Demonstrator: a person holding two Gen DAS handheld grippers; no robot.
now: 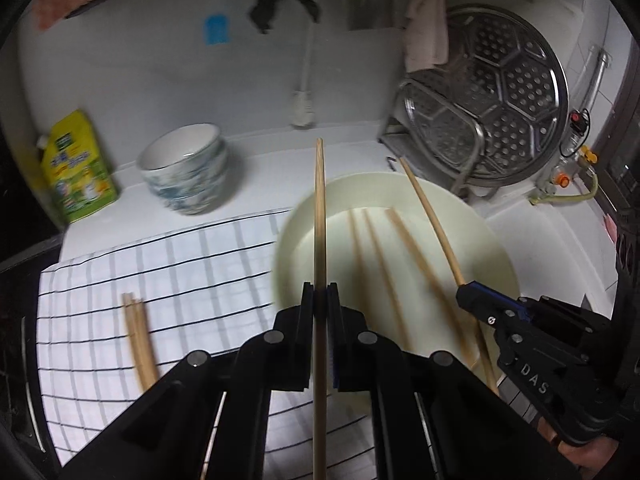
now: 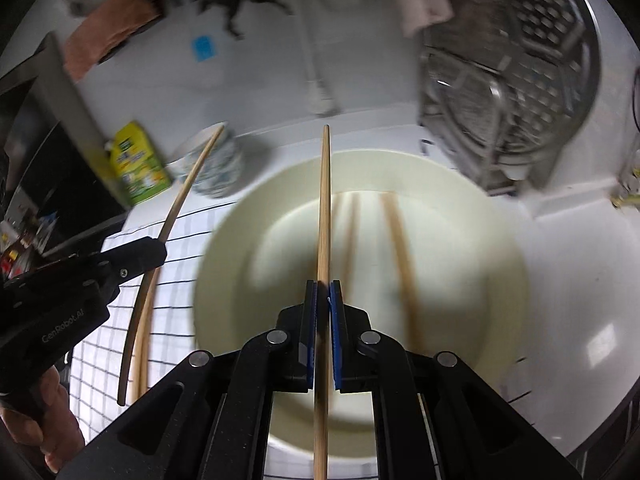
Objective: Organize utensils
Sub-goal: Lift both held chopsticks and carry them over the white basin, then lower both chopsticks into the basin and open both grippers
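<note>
The left gripper (image 1: 320, 294) is clamped on a single chopstick (image 1: 320, 208) that runs straight up the centre of the left wrist view, its tip reaching above the rim of the cream plate (image 1: 496, 256). At the lower right of that frame the right gripper (image 1: 466, 294) is likewise closed on its own chopstick (image 1: 430, 216), slanting up toward the metal steamer rack (image 1: 500, 92). Three more chopsticks (image 1: 376, 252) lie on the plate — blurred, between the two held ones. Another small bundle of chopsticks (image 1: 138, 340) rests on the checked cloth (image 1: 192, 264) at lower left. A stack of patterned bowls (image 1: 186, 170) stands at centre left, beside a yellow-green pouch (image 1: 78, 168). In the right wrist view, the plate (image 2: 480, 248) fills the middle — the left gripper (image 2: 158, 246) sits at the left edge.
</note>
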